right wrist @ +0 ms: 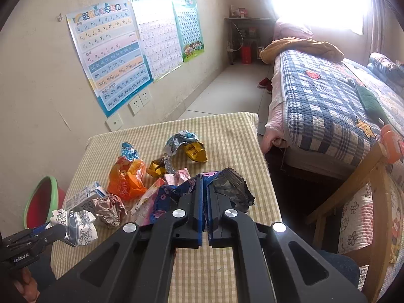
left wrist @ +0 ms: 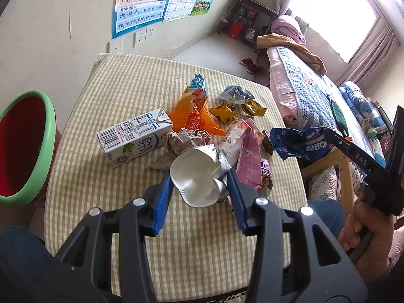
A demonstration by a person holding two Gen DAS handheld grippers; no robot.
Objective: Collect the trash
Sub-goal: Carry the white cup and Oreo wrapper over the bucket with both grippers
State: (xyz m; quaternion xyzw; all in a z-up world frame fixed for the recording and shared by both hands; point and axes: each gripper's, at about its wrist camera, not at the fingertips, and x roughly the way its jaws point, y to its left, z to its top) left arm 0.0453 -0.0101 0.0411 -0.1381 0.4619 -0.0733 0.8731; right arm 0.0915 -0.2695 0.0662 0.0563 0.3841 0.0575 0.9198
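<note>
My left gripper (left wrist: 200, 184) is shut on a crushed white paper cup (left wrist: 199, 179) and holds it just above the checked table (left wrist: 121, 93); the same cup (right wrist: 75, 227) shows at the lower left of the right wrist view. My right gripper (right wrist: 205, 179) is shut on a blue Oreo wrapper (right wrist: 174, 197), which hangs over the table's right edge in the left wrist view (left wrist: 298, 144). Loose trash lies between them: a milk carton (left wrist: 133, 136), an orange wrapper (left wrist: 194, 118), a crumpled paper ball (left wrist: 186, 140), a pink packet (left wrist: 252, 161) and yellow candy wrappers (left wrist: 237, 108).
A green-rimmed red bin (left wrist: 22, 146) stands left of the table. A bed with a plaid quilt (right wrist: 323, 106) and a wooden chair (right wrist: 358, 197) are to the right. Posters (right wrist: 111, 50) hang on the wall behind, and a person's hand (left wrist: 363, 229) grips the right tool.
</note>
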